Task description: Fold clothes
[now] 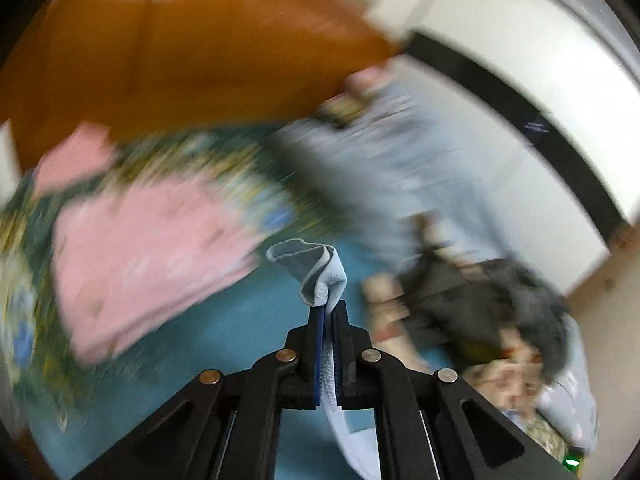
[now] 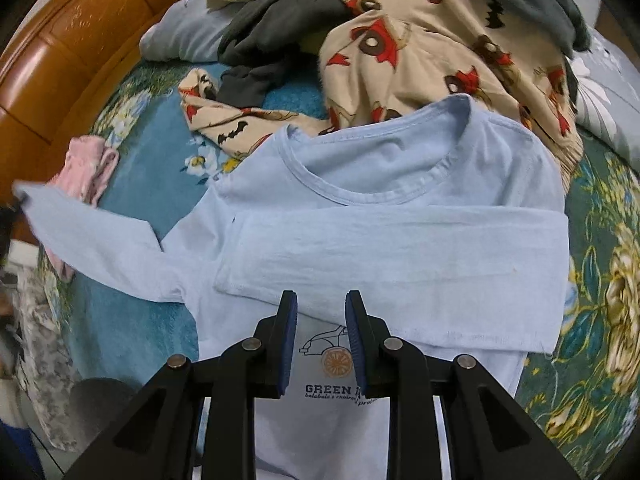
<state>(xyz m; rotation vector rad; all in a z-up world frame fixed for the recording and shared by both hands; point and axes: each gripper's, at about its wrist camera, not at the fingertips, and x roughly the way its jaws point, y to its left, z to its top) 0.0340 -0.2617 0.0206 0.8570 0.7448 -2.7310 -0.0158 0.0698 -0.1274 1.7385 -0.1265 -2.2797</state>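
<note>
1. The light blue shirt (image 2: pixel 392 216) lies face up on the bed (image 2: pixel 132 328), one sleeve already folded across the chest.
2. Your left tongs (image 1: pixel 328 312) are clamped on the other sleeve's cuff (image 1: pixel 316 272), out at 9 o'clock.
3. Your right tongs (image 2: pixel 321 312) stand apart, empty, above the print.
4. The cloth looks thin, limp and light; grip seams or cuffs, since loose fabric will likely sag and bunch.

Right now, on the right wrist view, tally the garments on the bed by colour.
Light blue: 1, the shirt, one sleeve pinched by the left gripper, right gripper open above it.
Beige print: 1.
Dark grey: 1.
Pink: 1.
Total: 4 that I can tell apart; the pile may hide more.
</note>
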